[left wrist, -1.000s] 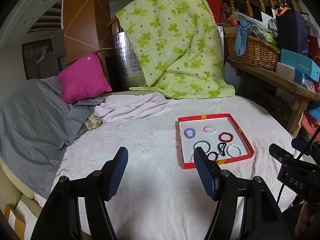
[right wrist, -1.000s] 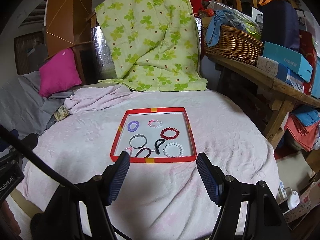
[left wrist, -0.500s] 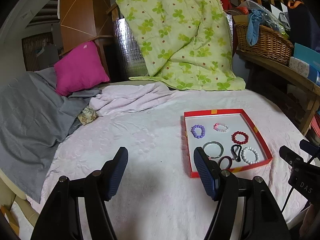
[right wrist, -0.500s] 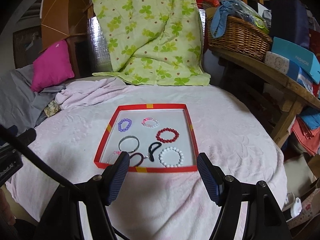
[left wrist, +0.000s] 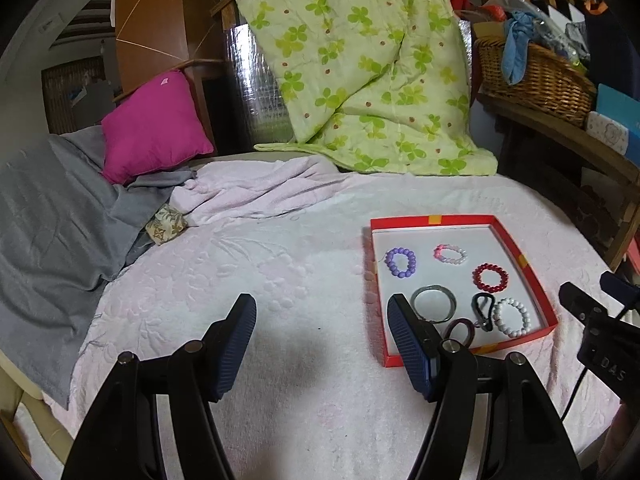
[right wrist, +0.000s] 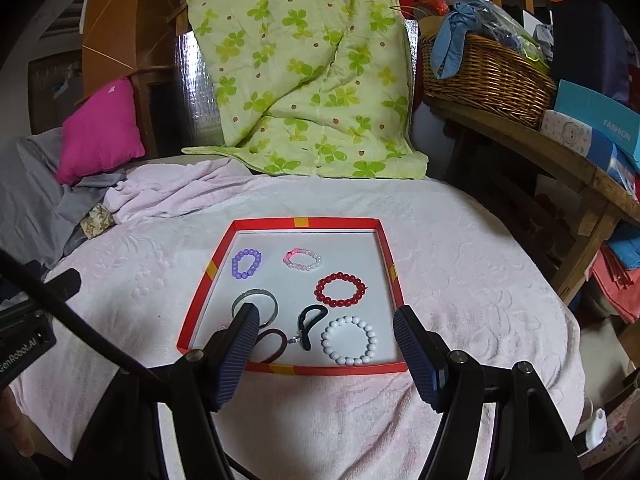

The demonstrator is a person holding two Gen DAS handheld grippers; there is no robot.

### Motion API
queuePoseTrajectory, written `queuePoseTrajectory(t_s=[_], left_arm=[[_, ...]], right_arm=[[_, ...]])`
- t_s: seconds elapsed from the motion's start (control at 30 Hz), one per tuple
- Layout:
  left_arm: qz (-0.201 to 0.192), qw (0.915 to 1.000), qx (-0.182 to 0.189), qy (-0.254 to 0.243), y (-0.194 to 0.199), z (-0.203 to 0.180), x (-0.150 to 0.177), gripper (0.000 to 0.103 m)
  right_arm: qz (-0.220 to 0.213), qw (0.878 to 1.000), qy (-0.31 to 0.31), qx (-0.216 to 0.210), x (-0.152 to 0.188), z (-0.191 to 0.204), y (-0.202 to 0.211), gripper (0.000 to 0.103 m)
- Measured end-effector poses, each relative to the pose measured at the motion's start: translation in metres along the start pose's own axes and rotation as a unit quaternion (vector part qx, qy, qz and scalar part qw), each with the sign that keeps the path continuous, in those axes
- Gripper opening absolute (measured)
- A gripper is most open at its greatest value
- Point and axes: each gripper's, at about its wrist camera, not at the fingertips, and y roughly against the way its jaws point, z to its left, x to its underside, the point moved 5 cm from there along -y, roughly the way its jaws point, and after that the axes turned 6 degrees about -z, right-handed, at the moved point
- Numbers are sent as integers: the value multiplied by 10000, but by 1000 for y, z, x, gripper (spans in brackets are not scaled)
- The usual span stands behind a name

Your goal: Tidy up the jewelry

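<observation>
A shallow red-rimmed tray [right wrist: 386, 252] [left wrist: 516, 248] with a white floor lies on a pink-covered round table. In it lie a purple bead bracelet [right wrist: 246, 263], a pink-white one [right wrist: 302, 259], a red one [right wrist: 340, 289], a white one [right wrist: 349, 340], a grey bangle [right wrist: 255, 303], a black loop [right wrist: 310, 322] and a dark red hair tie [right wrist: 272, 346]. My right gripper [right wrist: 326, 342] is open and empty, hovering over the tray's near edge. My left gripper [left wrist: 322, 340] is open and empty over bare cloth left of the tray.
A green flowered quilt [right wrist: 304, 76] hangs behind the table. A magenta cushion [left wrist: 154, 124] and grey blanket [left wrist: 48, 224] lie at left. A wooden shelf with a wicker basket [right wrist: 486, 76] and boxes stands at right. The table edge drops off at right.
Both grippers have moved forward toward the tray, which now looks larger and nearer. Both stay open. The jewelry has not moved.
</observation>
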Motion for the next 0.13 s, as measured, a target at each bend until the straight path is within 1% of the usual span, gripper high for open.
queuePoseTrajectory(t_s=[0.13], left_arm=[[42, 10000, 59, -51, -8, 0, 11, 69]], right_arm=[[-74, 9996, -256, 77, 8, -15, 2, 73]])
